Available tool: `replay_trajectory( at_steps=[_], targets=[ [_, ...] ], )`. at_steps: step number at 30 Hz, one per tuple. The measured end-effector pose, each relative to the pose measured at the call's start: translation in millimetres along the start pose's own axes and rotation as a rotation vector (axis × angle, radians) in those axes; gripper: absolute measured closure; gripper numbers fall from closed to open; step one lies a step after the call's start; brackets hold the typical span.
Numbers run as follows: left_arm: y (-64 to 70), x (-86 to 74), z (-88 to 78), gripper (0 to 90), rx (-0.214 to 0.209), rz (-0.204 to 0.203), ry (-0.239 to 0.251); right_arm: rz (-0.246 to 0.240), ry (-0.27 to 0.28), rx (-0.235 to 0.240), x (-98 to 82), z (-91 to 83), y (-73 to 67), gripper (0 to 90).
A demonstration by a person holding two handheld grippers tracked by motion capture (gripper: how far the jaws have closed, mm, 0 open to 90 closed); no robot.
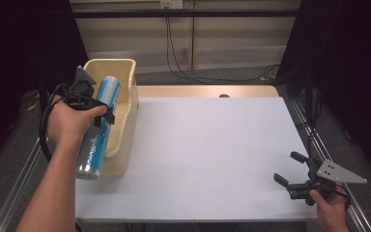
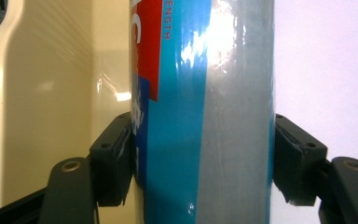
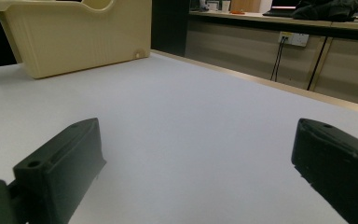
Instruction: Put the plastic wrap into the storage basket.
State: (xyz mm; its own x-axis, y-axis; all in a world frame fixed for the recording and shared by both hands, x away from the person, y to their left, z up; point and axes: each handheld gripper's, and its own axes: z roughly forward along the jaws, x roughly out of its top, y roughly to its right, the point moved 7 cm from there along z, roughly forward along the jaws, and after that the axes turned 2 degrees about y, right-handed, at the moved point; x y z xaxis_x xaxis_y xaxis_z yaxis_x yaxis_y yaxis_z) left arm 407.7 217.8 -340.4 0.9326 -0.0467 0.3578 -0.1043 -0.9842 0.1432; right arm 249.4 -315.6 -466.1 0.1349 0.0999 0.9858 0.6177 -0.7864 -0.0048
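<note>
The left tool point(image 1: 104, 112) is clamped on a tall blue and silver can point(image 1: 98, 128), its two jaws pressed against opposite sides of the can's body in the left gripper view, with the left hand point(image 1: 70, 123) wrapped around the tool's handle. The can point(image 2: 205, 112) carries a label in bright blue, pale teal and silver with a red panel and a darker blue panel below it; along the edge of the red panel the letters "ENGTH" run sideways in red, and part of large white lettering shows at the top, too cropped to read. In the high view the can hangs tilted at about nine o'clock on the tabletop point(image 1: 207, 154), its silver base low and toward the person, its top leaning up over the cream plastic bin point(image 1: 125, 104), whose curved wall it crosses. The bin point(image 2: 42, 102) stands on the tabletop's left edge, and its inner wall lies just behind the can. The right tool point(image 1: 292, 169) sits at about four o'clock, well apart from the can, its jaws spread wide with nothing between them, held low over the white surface by the right hand point(image 1: 331, 205). Ahead of it, the right gripper view shows bare tabletop point(image 3: 191, 116), the bin point(image 3: 74, 35) at the far left, and a wall socket point(image 3: 294, 38) with dark cables point(image 3: 319, 63) hanging beyond the tabletop's far edge.
</note>
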Motion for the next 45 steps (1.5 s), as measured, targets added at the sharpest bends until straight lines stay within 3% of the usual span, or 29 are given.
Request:
replay_trajectory(
  at_steps=[1, 10, 23, 25, 27, 28, 30, 32, 34, 39, 45],
  targets=[
    [-1.1, 0.0, 0.2, 32.1, -0.003, 0.013, -0.004, -0.001, 0.003, 0.001, 0.4, -0.1, 0.1, 1.5],
    [-0.3, 1.0, 7.7, 32.0, 0.019, -0.003, -0.019, -0.002, 0.001, -0.001, 0.2, -0.7, 0.8, 1.4],
    [-4.3, 0.5, 15.7, 31.6, 0.015, -0.029, -0.041, 0.008, 0.003, -0.002, -0.9, -0.1, 2.8, 1.5],
    [-5.1, 4.4, 10.5, 31.5, -0.002, -0.04, 0.008, 0.008, 0.003, -0.001, -0.9, 0.4, 2.7, 1.5],
    [0.6, 14.1, -8.2, 36.6, -0.091, -0.068, 0.075, 0.011, 0.005, 0.0, -0.9, 0.9, 2.9, 1.5],
    [3.8, 18.3, -17.7, 35.3, -0.097, -0.057, 0.128, 0.011, 0.004, 0.003, -1.0, 1.2, 2.9, 1.4],
    [10.6, 17.5, -28.3, 33.8, -0.063, -0.015, 0.09, 0.009, 0.003, 0.002, -1.1, 1.8, 2.6, 1.5],
    [17.9, 17.5, -31.9, 31.2, -0.092, -0.024, 0.097, 0.01, 0.004, 0.006, -0.9, 2.2, 2.1, 1.5],
    [22.7, 16.7, -29.9, 30.0, -0.114, -0.022, 0.107, 0.012, 0.003, 0.006, -1.1, 2.1, 1.7, 1.5],
    [33.9, 8.6, -19.2, 28.0, -0.144, 0.001, 0.079, 0.001, 0.007, 0.009, 1.0, 1.5, -0.8, 1.5],
    [45.2, 6.8, -20.7, 26.6, -0.153, 0.046, 0.077, 0.0, 0.005, 0.011, 1.9, 4.9, -2.6, 1.5]
  ],
)
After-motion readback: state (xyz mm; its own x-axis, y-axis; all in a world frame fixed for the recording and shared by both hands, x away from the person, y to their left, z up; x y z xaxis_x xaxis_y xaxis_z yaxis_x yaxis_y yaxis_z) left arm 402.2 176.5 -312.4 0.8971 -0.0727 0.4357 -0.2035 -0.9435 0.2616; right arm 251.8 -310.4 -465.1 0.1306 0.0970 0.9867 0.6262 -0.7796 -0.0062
